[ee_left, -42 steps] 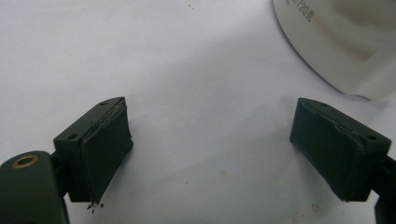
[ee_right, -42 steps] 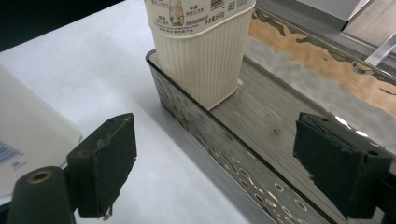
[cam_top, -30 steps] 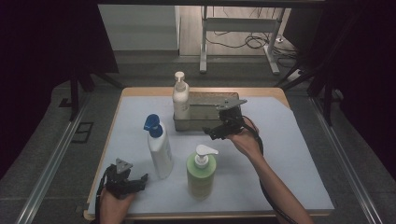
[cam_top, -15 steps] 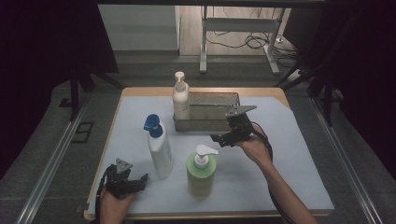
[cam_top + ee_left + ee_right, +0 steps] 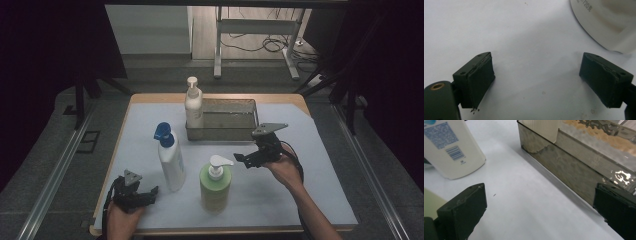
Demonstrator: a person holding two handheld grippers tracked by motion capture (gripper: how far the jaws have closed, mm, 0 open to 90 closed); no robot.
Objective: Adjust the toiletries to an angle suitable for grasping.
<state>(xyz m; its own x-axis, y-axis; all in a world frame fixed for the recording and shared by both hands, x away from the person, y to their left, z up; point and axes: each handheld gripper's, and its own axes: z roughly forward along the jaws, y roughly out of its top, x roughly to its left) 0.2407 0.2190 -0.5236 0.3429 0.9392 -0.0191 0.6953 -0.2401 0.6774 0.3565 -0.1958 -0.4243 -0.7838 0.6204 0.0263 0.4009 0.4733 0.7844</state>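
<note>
Two spread, empty hand-held grippers: right one [image 5: 246, 161] beside green pump bottle [image 5: 215, 183], left one [image 5: 145, 194] near blue-capped bottle [image 5: 169, 158].

A green pump bottle [image 5: 216, 185] with a white pump head stands upright near the worktop's front edge, about midway along it. Just left of it stands a taller white bottle [image 5: 169, 159] with a blue pump top, upright, its label facing the right tongs' camera [image 5: 447, 147].

Dim room — grey floor [image 5: 45, 165], metal frame [image 5: 255, 45], cables [image 5: 260, 46].
</note>
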